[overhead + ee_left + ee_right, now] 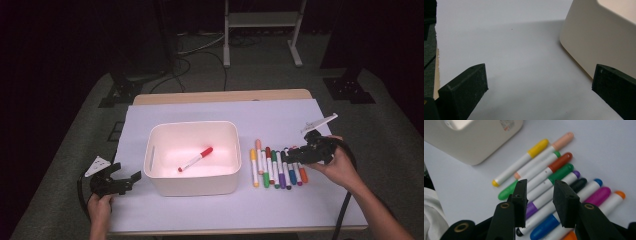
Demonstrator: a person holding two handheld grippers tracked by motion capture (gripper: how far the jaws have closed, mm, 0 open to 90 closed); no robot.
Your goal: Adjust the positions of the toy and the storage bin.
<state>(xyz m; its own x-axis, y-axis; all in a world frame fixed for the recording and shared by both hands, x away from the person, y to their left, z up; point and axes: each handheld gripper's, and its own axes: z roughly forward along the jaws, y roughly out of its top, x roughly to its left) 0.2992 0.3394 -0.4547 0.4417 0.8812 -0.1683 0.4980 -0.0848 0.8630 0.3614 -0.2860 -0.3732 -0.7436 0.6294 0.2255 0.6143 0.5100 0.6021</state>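
Left side: your left gripper [131,179] rests low over the white sheet [300,210], just beside the left wall of the cream bin [192,186]. In the left gripper view its jaws stand wide apart with bare sheet between them; the bin's rounded corner [599,37] rises close to the right-hand jaw, and whether they touch cannot be told.

Centre: the bin sits on the sheet with one red-capped marker [195,159] lying slantwise on its floor.

Right side: a row of markers [277,167] lies on the sheet just right of the bin, side by side and touching. In the right gripper view the yellow marker [521,162] lies nearest the bin [474,142], then the peach [549,147], light green [507,191], red-brown [554,165], dark green [561,172], purple [541,201], black [578,184], blue [544,230], magenta [597,195] and orange [615,198] ones.

Your right gripper [541,202] hovers above the middle of this row, jaws partly open and pressing on nothing; the purple and black markers lie in line with the gap. In the high view the right gripper [292,155] sits over the row's far-right half.
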